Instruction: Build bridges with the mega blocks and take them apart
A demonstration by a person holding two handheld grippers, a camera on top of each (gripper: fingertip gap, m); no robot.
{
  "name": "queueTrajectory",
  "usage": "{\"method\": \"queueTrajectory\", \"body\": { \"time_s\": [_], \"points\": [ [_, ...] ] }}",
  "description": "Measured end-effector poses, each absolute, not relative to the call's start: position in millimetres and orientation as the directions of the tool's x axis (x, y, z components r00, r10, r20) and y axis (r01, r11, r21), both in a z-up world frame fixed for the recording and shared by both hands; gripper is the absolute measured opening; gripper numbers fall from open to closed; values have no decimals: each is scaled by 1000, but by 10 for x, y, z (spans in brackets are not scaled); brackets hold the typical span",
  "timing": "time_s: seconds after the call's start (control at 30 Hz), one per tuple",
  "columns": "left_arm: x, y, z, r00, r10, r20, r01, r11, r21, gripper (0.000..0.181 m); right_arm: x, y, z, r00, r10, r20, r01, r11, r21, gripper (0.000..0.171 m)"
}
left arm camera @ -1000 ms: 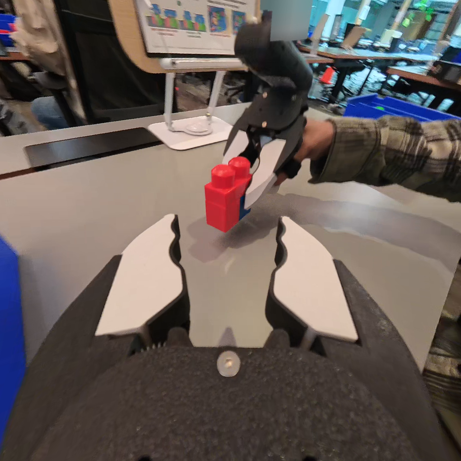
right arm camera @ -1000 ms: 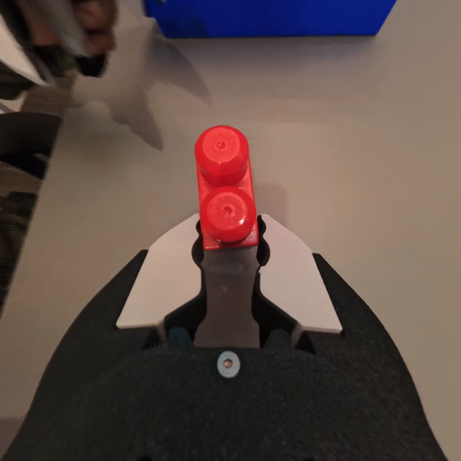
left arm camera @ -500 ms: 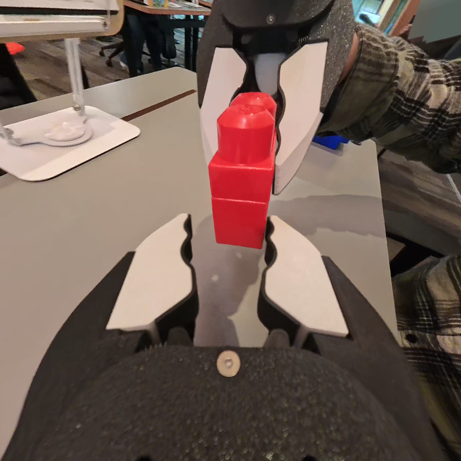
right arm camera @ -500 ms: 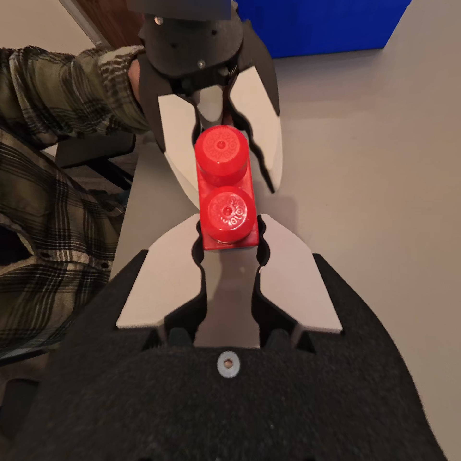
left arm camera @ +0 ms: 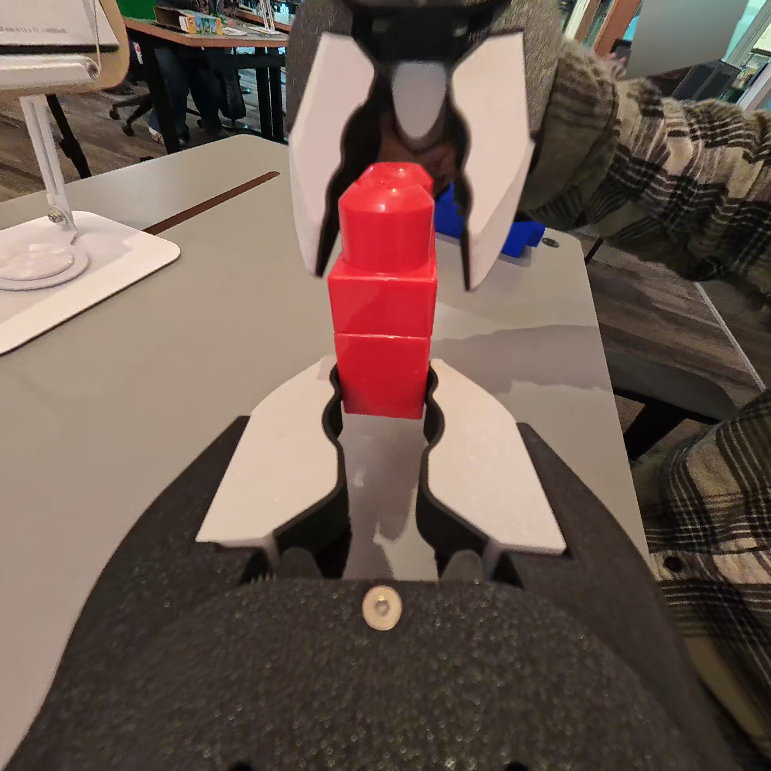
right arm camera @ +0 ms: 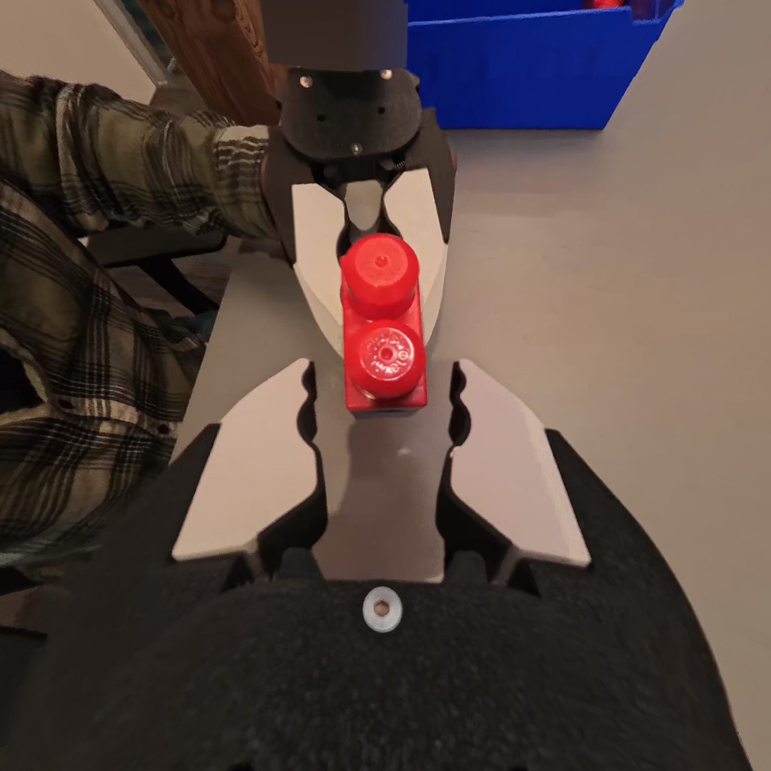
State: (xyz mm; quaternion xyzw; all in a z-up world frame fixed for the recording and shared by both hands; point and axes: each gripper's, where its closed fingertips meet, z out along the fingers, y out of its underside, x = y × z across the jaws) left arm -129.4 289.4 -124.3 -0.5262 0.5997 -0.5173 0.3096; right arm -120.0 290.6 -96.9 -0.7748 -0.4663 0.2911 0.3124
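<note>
While the left tool (left arm camera: 383,377) clamps the red stack's (left arm camera: 381,329) lower block, the right tool (right arm camera: 384,386) gapes.

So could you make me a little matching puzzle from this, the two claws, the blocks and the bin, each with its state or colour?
1. left gripper
2. right gripper
3. red blocks
4. bin

a. open, fingers wide apart
b. blue, farther back
c. shut, gripping low down
d. stacked one on the other

Pairs: 1-c, 2-a, 3-d, 4-b
</note>
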Motion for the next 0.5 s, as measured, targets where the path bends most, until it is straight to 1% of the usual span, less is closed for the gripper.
{"method": "queueTrajectory", "body": {
  "time_s": [0.07,0.13,0.27,0.37,0.4,0.47,0.5],
  "points": [
    [-1273,2873,-1289,-257,-949,181,-317,-94,-944,36,-1134,2887,-943,394,912,-115,583,-345,-735,66],
    [-1240,2847,-1335,-261,-950,173,-335,-79,-939,36,-1088,2858,-950,385,919,-80,648,-331,-686,67],
    [-1151,2760,-1373,-278,-953,119,-364,-10,-931,36,-1036,2790,-996,352,935,-52,765,-319,-559,63],
    [-1100,2712,-1360,-291,-951,107,-370,9,-929,36,-1012,2747,-1055,340,938,-63,814,-327,-479,60],
    [-1086,2701,-1359,-295,-950,105,-373,14,-928,36,-1019,2724,-1064,333,940,-76,822,-329,-465,54],
    [-1062,2676,-1364,-302,-948,102,-379,21,-925,36,-1036,2689,-1057,320,942,-99,828,-329,-455,35],
    [-1052,2671,-1369,-302,-948,97,-381,27,-924,36,-1024,2683,-1062,325,940,-102,831,-336,-443,35]
  ]
}}
